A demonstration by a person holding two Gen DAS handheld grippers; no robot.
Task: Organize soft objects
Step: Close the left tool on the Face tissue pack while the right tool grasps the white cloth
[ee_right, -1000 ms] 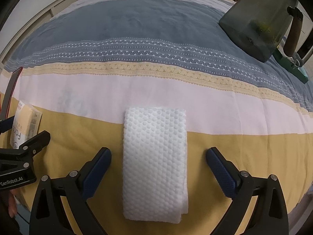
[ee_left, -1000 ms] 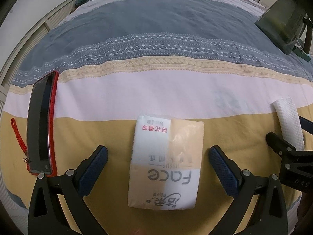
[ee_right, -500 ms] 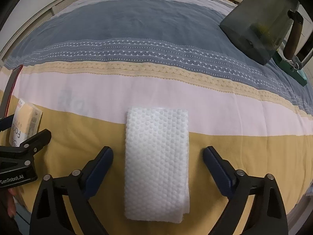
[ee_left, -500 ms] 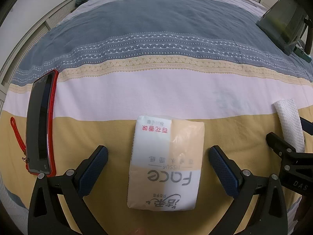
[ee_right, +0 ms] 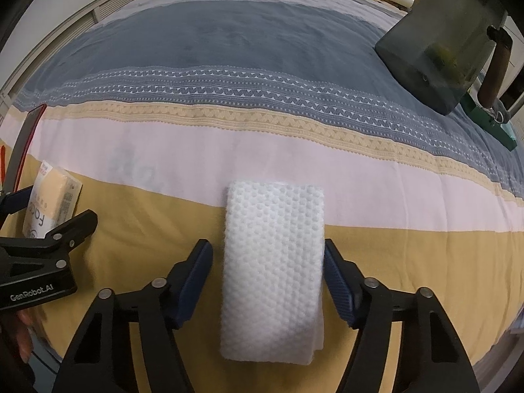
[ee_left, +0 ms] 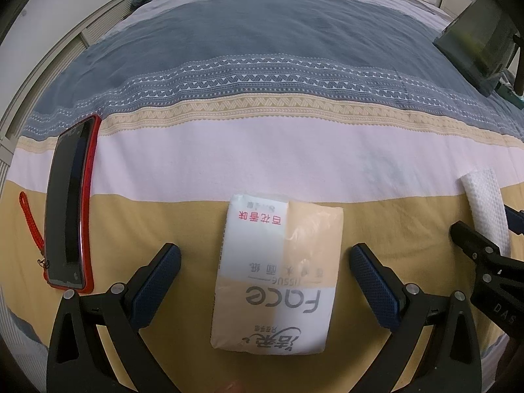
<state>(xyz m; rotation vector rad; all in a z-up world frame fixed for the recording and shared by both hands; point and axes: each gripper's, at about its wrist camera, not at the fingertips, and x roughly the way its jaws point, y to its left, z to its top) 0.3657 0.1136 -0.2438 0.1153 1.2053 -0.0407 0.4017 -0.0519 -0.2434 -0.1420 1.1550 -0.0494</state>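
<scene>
Right tongs (ee_right: 267,281) narrower around towel (ee_right: 273,271)

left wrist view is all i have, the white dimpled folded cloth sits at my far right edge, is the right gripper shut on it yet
Observer: Not yet. The right gripper is open, its jaws straddling the white dimpled folded cloth.
Operator: are both pads on it
Observer: Only its right pad looks to meet the cloth's edge. A sliver of the striped bedspread shows between its left pad and the cloth.
Operator: is it lined up
Observer: Yes. The cloth's long side runs straight along the fingers, and its near end lies back past the pads, towards the camera.
</scene>
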